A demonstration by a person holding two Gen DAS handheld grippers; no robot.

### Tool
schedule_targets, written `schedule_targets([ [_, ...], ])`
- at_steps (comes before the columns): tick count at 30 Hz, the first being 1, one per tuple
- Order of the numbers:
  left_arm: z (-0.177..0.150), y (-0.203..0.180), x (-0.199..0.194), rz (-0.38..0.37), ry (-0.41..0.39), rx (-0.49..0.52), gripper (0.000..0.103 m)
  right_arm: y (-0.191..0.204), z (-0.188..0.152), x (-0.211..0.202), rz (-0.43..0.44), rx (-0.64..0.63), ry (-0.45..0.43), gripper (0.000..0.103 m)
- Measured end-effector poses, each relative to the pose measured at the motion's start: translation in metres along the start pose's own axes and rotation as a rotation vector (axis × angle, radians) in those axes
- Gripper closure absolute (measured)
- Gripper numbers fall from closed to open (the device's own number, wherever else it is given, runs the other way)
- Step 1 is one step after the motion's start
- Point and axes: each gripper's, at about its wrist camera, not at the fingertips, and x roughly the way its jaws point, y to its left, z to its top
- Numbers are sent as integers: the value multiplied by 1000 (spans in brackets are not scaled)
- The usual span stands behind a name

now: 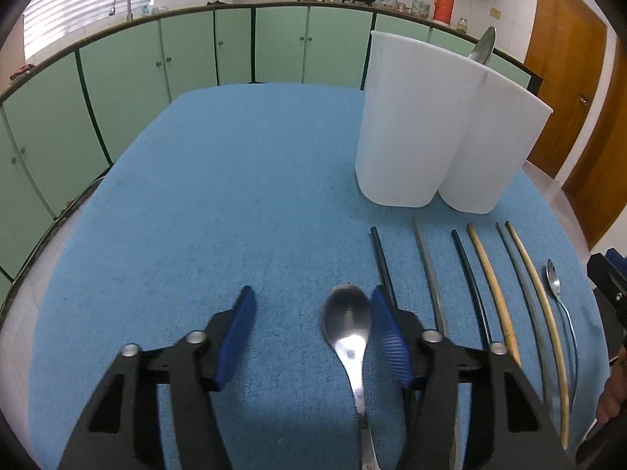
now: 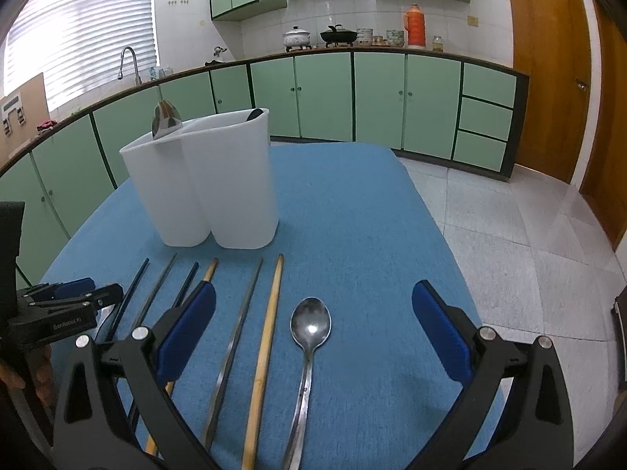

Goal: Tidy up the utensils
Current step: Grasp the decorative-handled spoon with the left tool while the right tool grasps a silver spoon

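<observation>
My left gripper (image 1: pixel 312 297) is low over the blue cloth, jaws partly open around a steel spoon (image 1: pixel 347 321) that lies flat. The spoon's bowl sits right against the right pad (image 1: pixel 388 333), and the left pad stands well apart from it. Several chopsticks (image 1: pixel 491 293), dark and bamboo, lie in a row to the right, with a second spoon (image 1: pixel 554 278) past them. My right gripper (image 2: pixel 313 309) is wide open over that second spoon (image 2: pixel 311 325) and two chopsticks (image 2: pixel 270 325). A white two-compartment holder (image 1: pixel 411 137) (image 2: pixel 203 180) holds one upright spoon (image 2: pixel 164 121).
The blue cloth (image 1: pixel 235 196) covers the table. Its right edge drops to a tiled floor (image 2: pixel 509 235). Green cabinets (image 2: pixel 325 94) and a counter with pots run behind. The left gripper (image 2: pixel 74 293) shows at the right wrist view's left edge.
</observation>
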Motion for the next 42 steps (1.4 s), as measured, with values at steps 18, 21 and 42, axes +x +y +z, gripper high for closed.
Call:
schedule_targets([
  [18,1,10,-18,-58,-61,20,78,1,-1,21,-38,-36,141,37],
  [21,2,8,-18,-60,-67,26,78,1,0,27,-30,-34,170,45],
  [42,2,1,-12,-63,-76,45,78,6,1,54,-53,-66,278,75],
])
